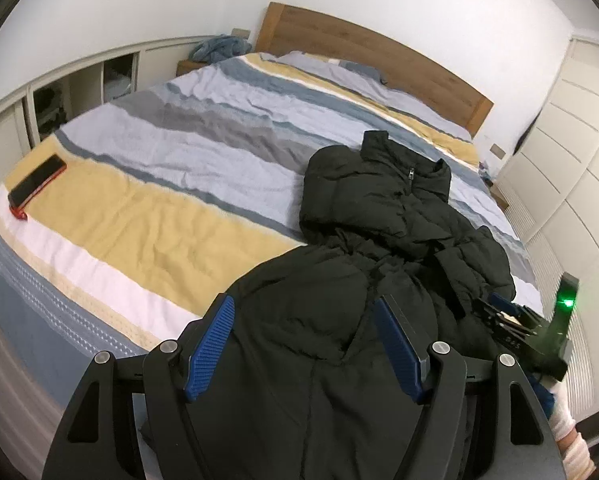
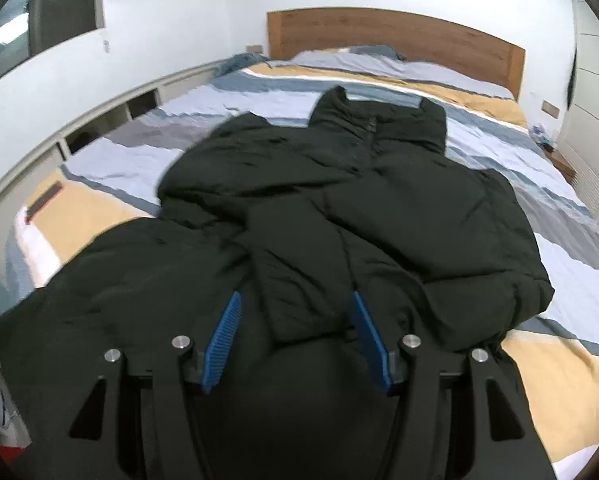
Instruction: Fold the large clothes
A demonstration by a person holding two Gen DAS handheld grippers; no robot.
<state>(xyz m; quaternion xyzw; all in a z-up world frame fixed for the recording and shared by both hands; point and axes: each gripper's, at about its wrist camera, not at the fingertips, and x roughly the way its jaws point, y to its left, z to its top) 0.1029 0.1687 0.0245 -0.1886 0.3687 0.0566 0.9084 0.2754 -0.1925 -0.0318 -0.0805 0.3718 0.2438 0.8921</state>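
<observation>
A large black puffer jacket [image 1: 379, 216] lies on the striped bed, collar toward the headboard, sleeves crossed over its front. It also fills the right wrist view [image 2: 339, 200]. My left gripper [image 1: 305, 312] is open, its blue pads on either side of the jacket's near hem at the foot of the bed. My right gripper [image 2: 297, 306] is open, its pads on either side of a folded-in sleeve end [image 2: 307, 292]. The right gripper also shows at the far right of the left wrist view [image 1: 503, 308], down on the jacket's right edge.
The bed [image 1: 159, 200] has a striped blue, grey, yellow and white cover and a wooden headboard [image 1: 371, 52]. A phone in a red case [image 1: 37, 184] lies on its left corner. White cupboards [image 1: 571, 152] stand to the right, open shelves [image 1: 79, 92] to the left.
</observation>
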